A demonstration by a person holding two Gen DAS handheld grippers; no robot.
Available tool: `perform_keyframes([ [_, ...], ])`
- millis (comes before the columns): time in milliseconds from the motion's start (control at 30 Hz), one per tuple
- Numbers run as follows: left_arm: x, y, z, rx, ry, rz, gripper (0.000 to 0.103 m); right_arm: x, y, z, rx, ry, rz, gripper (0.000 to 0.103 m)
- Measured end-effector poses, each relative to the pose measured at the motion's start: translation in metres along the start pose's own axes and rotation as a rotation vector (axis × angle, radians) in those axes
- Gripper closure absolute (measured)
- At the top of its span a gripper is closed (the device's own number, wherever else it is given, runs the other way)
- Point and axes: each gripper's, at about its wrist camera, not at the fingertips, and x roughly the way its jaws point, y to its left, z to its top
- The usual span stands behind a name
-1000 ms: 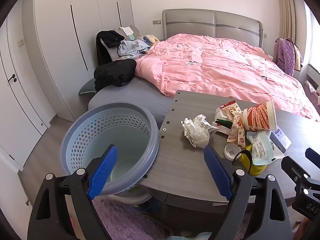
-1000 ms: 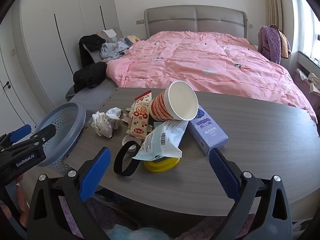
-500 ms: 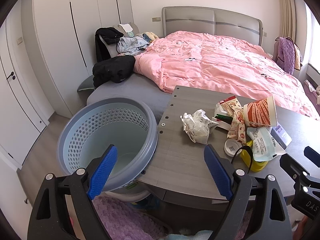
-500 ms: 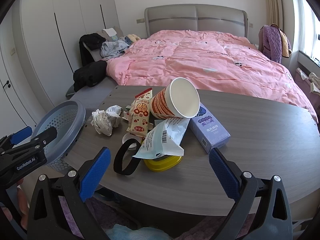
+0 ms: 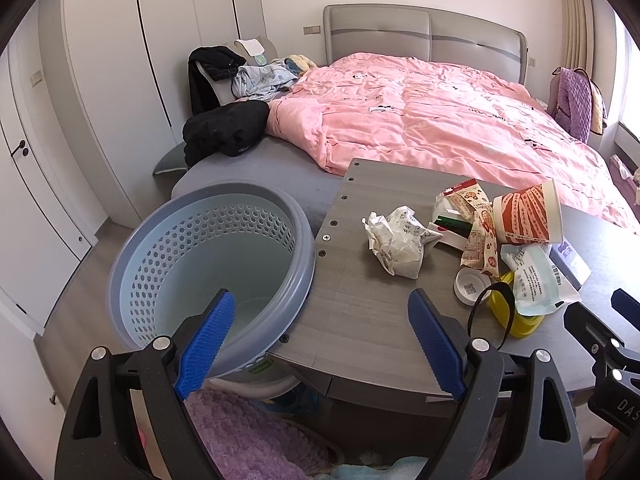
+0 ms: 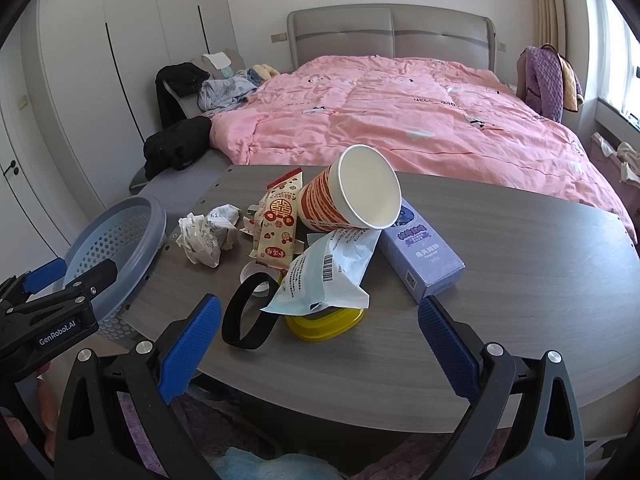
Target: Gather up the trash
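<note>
A pile of trash lies on the grey table: crumpled white paper, a red snack wrapper, a tipped red paper cup, a white-blue pouch, a yellow lid, a black band and a purple box. A blue perforated basket stands at the table's left end. My left gripper is open, above the basket rim and table edge. My right gripper is open, just short of the pile.
A bed with a pink quilt lies behind the table. Dark clothes are heaped at the bed's left side. White wardrobes line the left wall. A purple rug lies on the floor below.
Both grippers have risen a little and tilted down; the basket and the pile sit lower and nearer in view. Both stay open and empty.
</note>
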Motion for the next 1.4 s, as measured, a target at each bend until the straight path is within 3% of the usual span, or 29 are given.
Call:
perform_keyframes([
  [1400, -0.0038, -0.0051, -0.0023, 0.012, -0.006, 0.002, 0.019, -0.0022, -0.0041, -0.0005, 0.012, -0.003, 0.0, 0.006],
])
